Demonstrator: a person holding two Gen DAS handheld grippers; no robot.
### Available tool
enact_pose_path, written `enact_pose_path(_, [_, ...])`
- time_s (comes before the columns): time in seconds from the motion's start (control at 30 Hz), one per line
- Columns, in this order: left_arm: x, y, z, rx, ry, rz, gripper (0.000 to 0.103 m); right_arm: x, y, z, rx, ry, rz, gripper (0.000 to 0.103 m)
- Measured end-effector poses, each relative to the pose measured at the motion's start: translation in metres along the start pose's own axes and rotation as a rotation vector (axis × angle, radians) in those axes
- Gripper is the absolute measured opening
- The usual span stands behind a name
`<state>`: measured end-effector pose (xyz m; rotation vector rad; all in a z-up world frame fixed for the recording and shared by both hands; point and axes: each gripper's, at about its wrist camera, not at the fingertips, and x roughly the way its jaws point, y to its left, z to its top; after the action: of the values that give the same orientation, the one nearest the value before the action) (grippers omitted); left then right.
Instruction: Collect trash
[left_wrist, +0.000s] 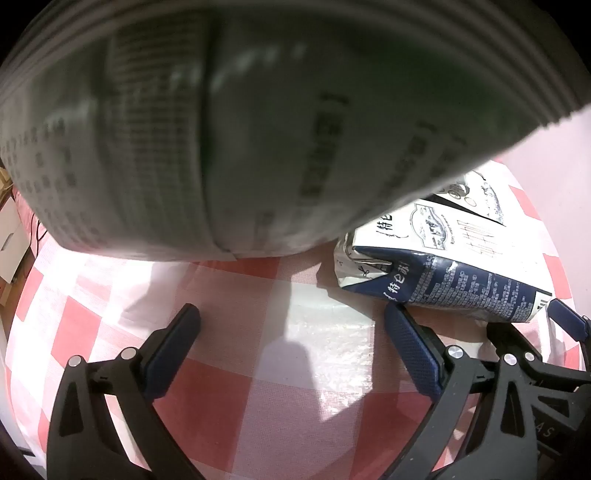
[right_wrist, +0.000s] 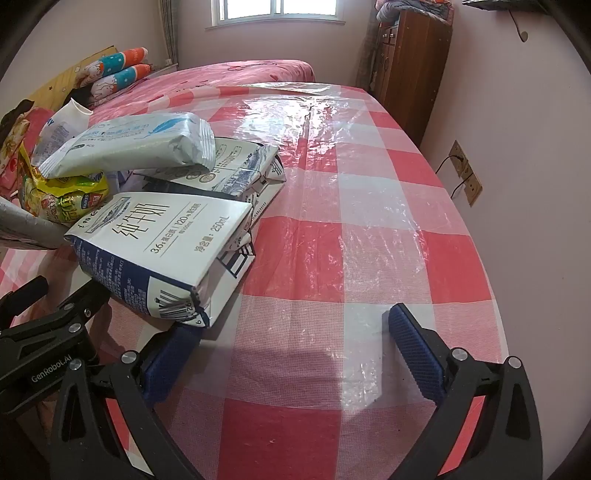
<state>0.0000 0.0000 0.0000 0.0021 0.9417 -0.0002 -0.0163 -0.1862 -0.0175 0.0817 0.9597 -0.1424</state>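
We are holding both tools wide open over the checked worktop, the left tool and the right tool gripping nothing. Just beyond the right tool's left finger a flattened milk carton is lying, a second carton and a wipes packet piling up behind it.

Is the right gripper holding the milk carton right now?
No. The right gripper stands wide open over the checked tablecloth, with the milk carton lying just beyond its left finger, not clamped.
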Motion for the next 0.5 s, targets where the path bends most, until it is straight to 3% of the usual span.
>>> enact_pose_path(0.5, [-0.013, -0.007, -0.015, 0.061, 0.003, -0.036, 0.099, -0.012, 0.005, -0.021, 0.002, 0.012, 0.053, 0.098])
